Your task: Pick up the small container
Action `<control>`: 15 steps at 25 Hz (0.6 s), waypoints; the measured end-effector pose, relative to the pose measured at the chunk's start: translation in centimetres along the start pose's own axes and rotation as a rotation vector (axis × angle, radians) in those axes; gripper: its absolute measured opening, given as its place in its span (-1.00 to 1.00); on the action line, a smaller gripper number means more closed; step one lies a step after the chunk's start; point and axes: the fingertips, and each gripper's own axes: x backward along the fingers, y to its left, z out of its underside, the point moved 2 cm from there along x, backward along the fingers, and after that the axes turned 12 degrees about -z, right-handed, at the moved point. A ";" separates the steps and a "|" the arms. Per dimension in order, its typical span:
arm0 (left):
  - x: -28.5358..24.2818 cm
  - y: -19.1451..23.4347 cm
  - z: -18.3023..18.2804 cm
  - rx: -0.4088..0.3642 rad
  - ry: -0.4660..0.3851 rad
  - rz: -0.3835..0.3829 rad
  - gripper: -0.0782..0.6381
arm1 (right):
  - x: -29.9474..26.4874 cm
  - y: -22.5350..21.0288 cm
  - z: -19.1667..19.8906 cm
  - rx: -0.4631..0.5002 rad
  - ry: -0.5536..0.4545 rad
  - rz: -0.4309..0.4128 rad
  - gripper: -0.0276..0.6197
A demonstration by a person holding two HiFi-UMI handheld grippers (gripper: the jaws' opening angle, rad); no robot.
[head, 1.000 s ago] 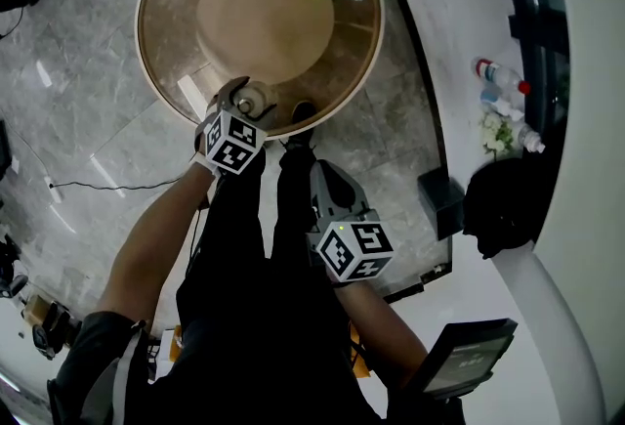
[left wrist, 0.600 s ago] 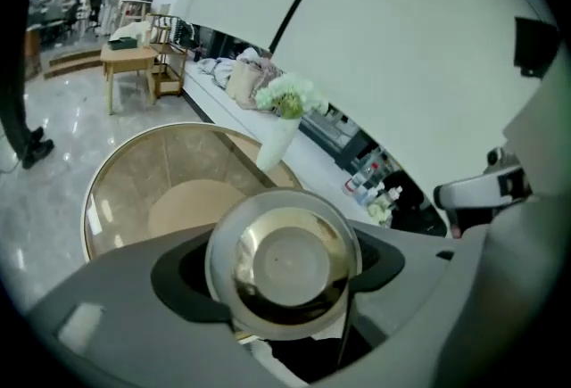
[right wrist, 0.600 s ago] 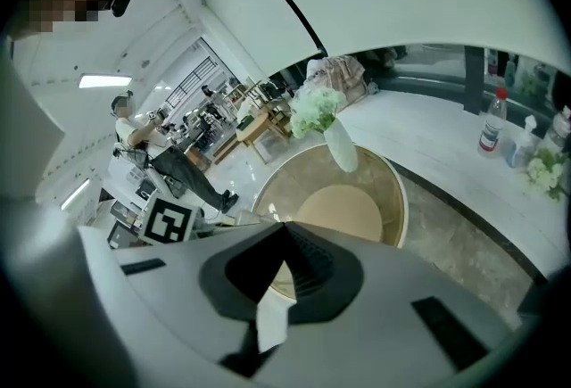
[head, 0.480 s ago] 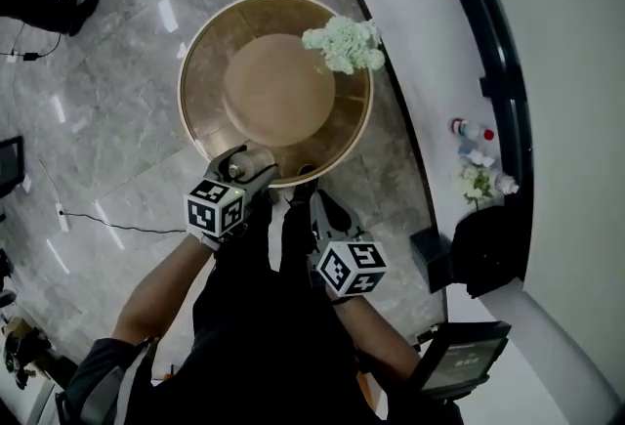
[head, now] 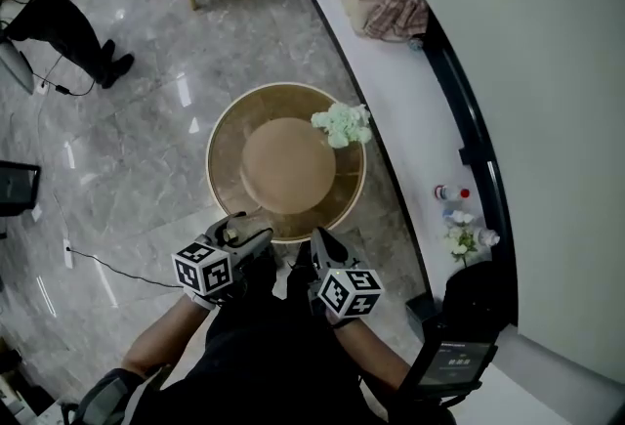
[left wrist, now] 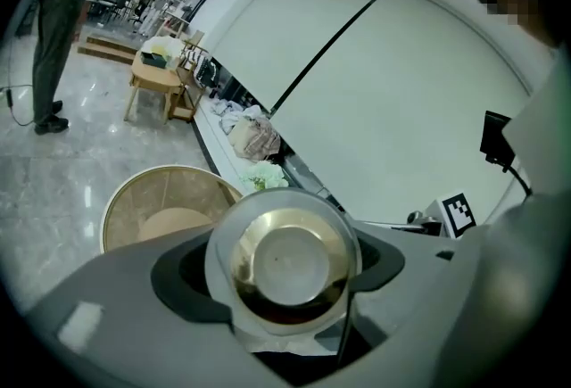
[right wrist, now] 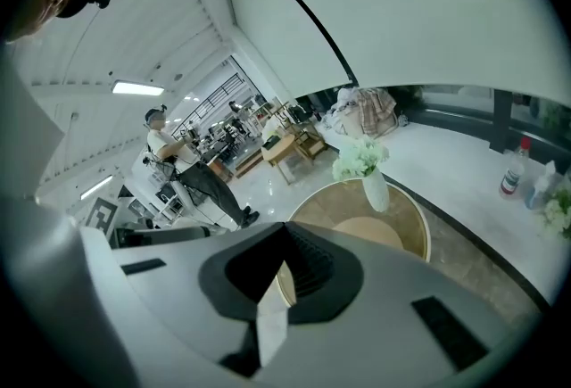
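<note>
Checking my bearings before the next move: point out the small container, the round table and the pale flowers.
small container [left wrist: 284,263], left gripper view, on its pale inner base.
round table [head: 227,181], head view, on the bare outer ring.
pale flowers [head: 342,125], head view, on the middle of the bunch.

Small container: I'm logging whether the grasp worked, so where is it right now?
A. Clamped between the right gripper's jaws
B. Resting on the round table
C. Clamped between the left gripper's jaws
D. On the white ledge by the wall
C: the left gripper view shows the small container held between the jaws of the left gripper, clear of the round table.
</note>
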 end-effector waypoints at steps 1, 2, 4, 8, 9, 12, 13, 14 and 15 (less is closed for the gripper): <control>0.8 -0.5 -0.3 0.000 -0.013 0.004 0.15 | 0.2 0.5 -0.4 0.005 -0.007 -0.008 -0.90; 1.6 -0.9 -0.5 0.002 -0.026 0.008 0.15 | 0.3 0.9 -0.8 0.011 -0.014 -0.016 -0.90; 3.0 -1.5 -1.0 0.015 -0.050 0.015 0.15 | 0.6 1.9 -1.6 0.024 -0.026 -0.033 -0.90; 5.6 -2.3 -2.0 0.052 -0.092 0.028 0.15 | 1.2 3.6 -2.8 0.031 -0.049 -0.060 -0.90; 6.1 -2.5 -2.4 0.054 -0.105 0.031 0.15 | 1.2 4.0 -3.2 0.033 -0.056 -0.067 -0.90; 7.1 -2.6 -4.2 0.045 -0.159 0.037 0.15 | 0.6 4.8 -4.9 0.064 -0.079 -0.099 -0.90; 7.4 -2.7 -4.8 0.043 -0.175 0.040 0.15 | 0.4 5.1 -5.4 0.074 -0.085 -0.108 -0.90; 7.9 -3.0 -5.0 0.043 -0.183 0.042 0.15 | 0.5 5.4 -5.7 0.080 -0.088 -0.113 -0.90; 8.5 -3.3 -4.9 0.045 -0.185 0.044 0.15 | 0.8 5.9 -5.7 0.080 -0.087 -0.114 -0.90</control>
